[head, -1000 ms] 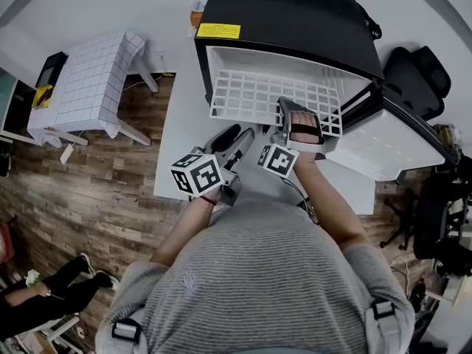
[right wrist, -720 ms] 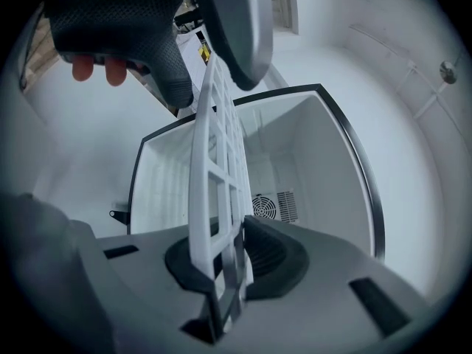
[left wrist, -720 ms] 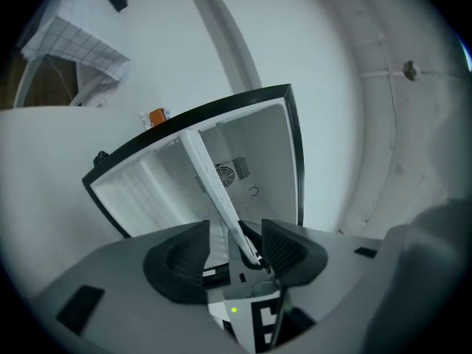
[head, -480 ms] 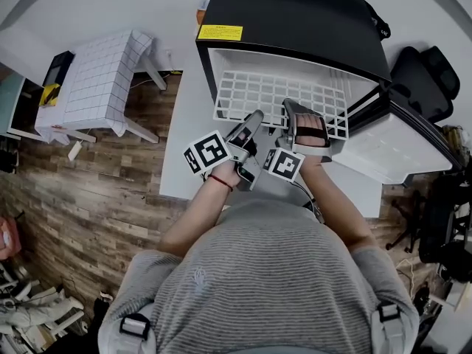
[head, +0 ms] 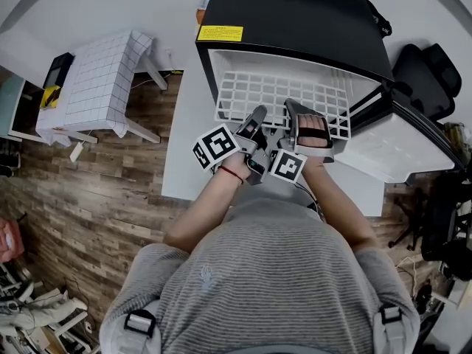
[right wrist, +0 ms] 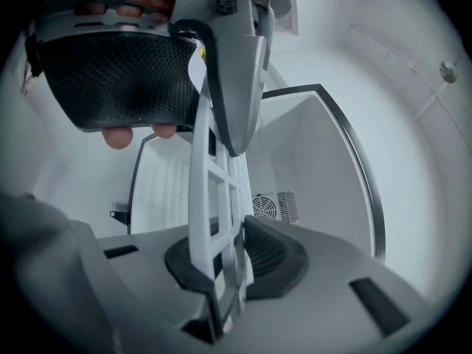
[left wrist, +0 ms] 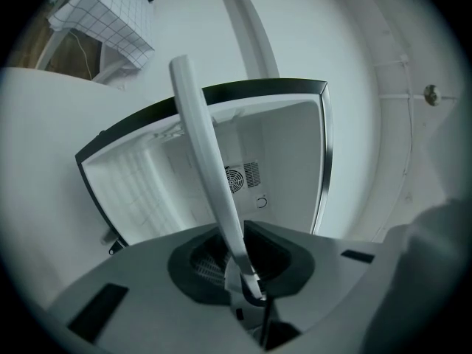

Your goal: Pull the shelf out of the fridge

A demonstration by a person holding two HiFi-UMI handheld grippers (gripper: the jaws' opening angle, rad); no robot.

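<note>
A black mini fridge (head: 295, 13) stands on a white table with its door (head: 391, 146) swung open to the right. The white grid shelf (head: 280, 94) sticks partway out of the cavity. My left gripper (head: 258, 116) is at the shelf's front edge. In the left gripper view that edge, a white bar (left wrist: 203, 139), runs between the left gripper's (left wrist: 240, 253) pads; its jaws have just been closing onto it. My right gripper (head: 299, 108) is beside it, shut on the same edge. The shelf's grid (right wrist: 203, 190) passes through the right gripper (right wrist: 221, 260).
The white table (head: 188, 146) carries the fridge. A small table with a checked cloth (head: 96, 87) stands at the left on the wood floor. A black chair (head: 428, 72) is behind the open door. The fridge's white interior (left wrist: 280, 153) has a fan grille at the back.
My left gripper has moved from near the table's front up to the shelf's front edge, rolled, and closed on it. The right gripper has stayed on the shelf.
</note>
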